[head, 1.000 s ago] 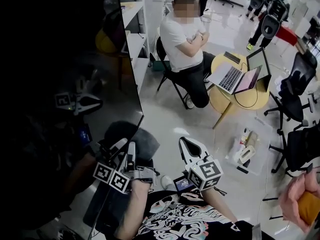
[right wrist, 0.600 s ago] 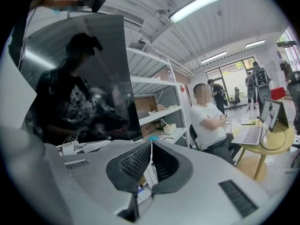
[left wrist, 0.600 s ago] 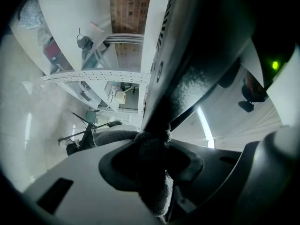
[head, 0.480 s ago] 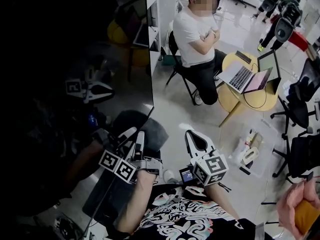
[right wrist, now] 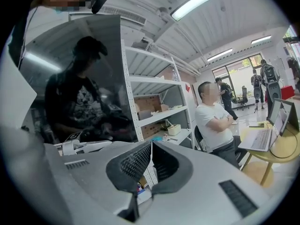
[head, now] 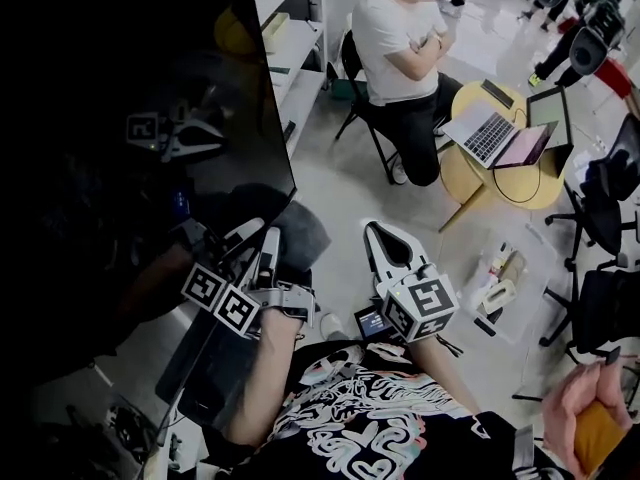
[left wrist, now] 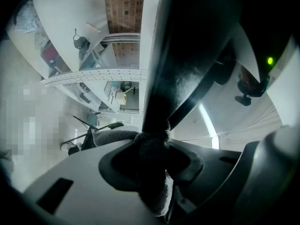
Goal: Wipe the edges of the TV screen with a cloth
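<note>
The big dark TV screen (head: 120, 118) fills the left of the head view, and its lower right corner ends just above a grey cloth (head: 300, 236). My left gripper (head: 255, 243) is shut on that cloth and holds it against the screen's edge at the corner. In the left gripper view the cloth (left wrist: 152, 172) is bunched between the jaws, with the dark TV edge (left wrist: 187, 55) rising straight ahead. My right gripper (head: 385, 233) hovers to the right of the cloth, shut with nothing in it. Seen from the right gripper (right wrist: 150, 146), the TV (right wrist: 79, 78) reflects the person holding the grippers.
White shelves (head: 290, 38) stand behind the TV's right edge. A person in a white shirt (head: 400, 38) sits beside a round yellow table (head: 490, 183) with laptops. Office chairs (head: 610, 198) and a clear box (head: 500, 283) stand on the floor at right.
The head view has shifted up and left. My left gripper stays shut on the cloth at the TV's lower right corner, slightly closer to it. The right gripper stays shut.
</note>
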A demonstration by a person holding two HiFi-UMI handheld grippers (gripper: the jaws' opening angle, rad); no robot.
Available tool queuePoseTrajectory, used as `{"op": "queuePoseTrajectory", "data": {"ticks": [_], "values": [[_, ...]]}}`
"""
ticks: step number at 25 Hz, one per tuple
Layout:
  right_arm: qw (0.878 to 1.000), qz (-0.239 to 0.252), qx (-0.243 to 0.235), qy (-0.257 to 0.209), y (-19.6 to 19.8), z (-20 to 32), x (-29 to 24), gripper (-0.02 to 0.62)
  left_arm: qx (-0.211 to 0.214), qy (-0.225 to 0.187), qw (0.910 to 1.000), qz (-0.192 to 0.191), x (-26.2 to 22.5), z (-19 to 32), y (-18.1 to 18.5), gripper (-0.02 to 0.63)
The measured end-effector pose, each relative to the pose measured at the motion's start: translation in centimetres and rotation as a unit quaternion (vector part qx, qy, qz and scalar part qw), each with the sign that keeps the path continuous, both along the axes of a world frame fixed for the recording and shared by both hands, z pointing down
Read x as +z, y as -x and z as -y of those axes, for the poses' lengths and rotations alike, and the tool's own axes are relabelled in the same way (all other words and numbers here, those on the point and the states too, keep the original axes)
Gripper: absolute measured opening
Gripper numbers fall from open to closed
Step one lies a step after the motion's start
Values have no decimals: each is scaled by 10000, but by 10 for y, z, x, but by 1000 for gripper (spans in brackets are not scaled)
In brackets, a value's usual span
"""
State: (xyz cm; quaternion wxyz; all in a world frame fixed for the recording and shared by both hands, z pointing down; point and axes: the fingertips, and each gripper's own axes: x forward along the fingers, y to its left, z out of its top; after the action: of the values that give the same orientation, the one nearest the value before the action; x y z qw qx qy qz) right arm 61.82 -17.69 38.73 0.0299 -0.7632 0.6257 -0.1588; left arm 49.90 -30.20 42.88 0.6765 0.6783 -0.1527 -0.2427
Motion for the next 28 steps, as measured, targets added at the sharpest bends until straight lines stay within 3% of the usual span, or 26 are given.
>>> {"op": "queuePoseTrajectory", "data": {"ticks": [13, 28], "values": [[9982, 141, -559, 185, -41, 9, 17, 32, -398, -79, 9990, -202, -2, 3, -37, 138], [9906, 101, -1356, 163, -71, 45, 6, 32, -961, -142, 9953, -48, 3, 14, -61, 138]]}}
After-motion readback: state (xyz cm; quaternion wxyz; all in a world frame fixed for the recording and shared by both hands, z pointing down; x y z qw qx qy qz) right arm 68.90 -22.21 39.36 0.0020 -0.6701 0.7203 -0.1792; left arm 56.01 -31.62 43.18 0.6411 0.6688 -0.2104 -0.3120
